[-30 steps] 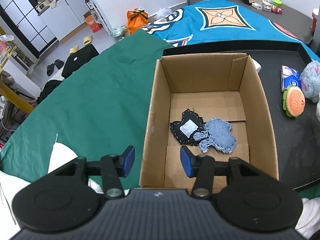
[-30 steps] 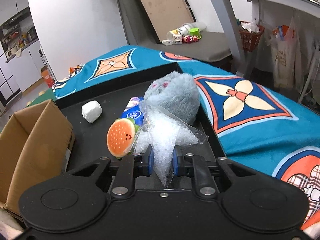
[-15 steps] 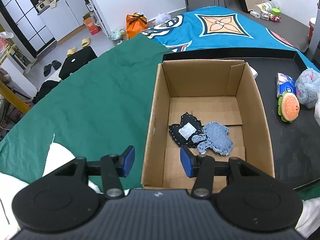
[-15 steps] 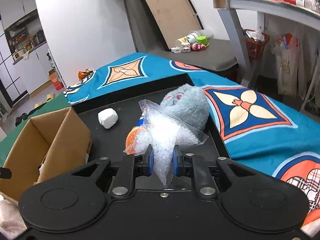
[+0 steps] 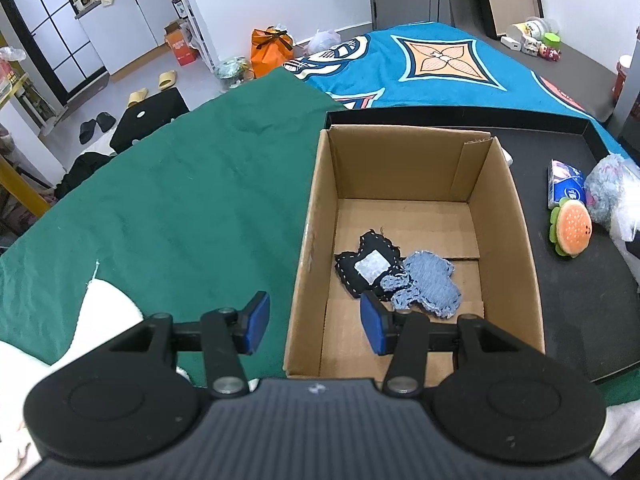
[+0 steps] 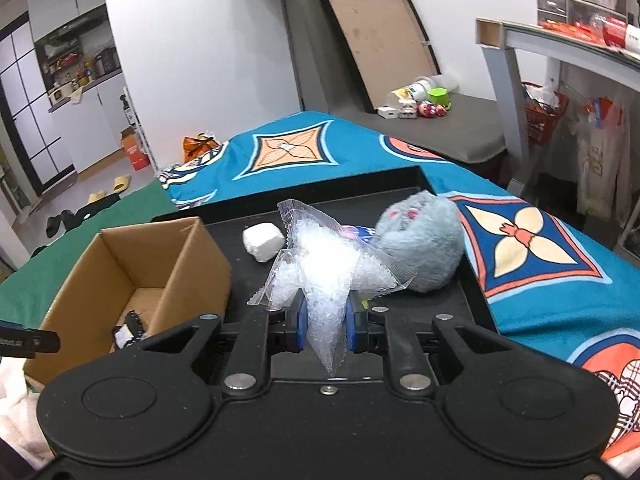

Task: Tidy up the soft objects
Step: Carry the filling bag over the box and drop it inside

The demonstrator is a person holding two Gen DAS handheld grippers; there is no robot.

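Note:
My right gripper [image 6: 325, 326] is shut on a clear plastic bag of white beads [image 6: 326, 270] and holds it above the black tray [image 6: 236, 296]. An open cardboard box [image 5: 416, 240] [image 6: 120, 276] stands on the tray's left side, with a black stitched pouch [image 5: 370, 266] and a blue denim piece [image 5: 430, 286] inside. My left gripper [image 5: 314, 322] is open and empty, straddling the box's near left wall. A grey plush toy [image 6: 420, 248] [image 5: 604, 190], a burger plush [image 5: 572, 230] and a blue tissue pack [image 5: 564, 186] lie on the tray right of the box.
A white soft block [image 6: 262, 242] lies on the tray behind the box. A green cloth [image 5: 160, 208] covers the surface left of the box. A blue patterned blanket [image 6: 520, 248] lies beyond and right of the tray. A table leg [image 6: 508, 112] stands far right.
My right gripper has lifted the bead bag and swung left, bringing the box into its view. My left gripper has drawn back slightly and stays open.

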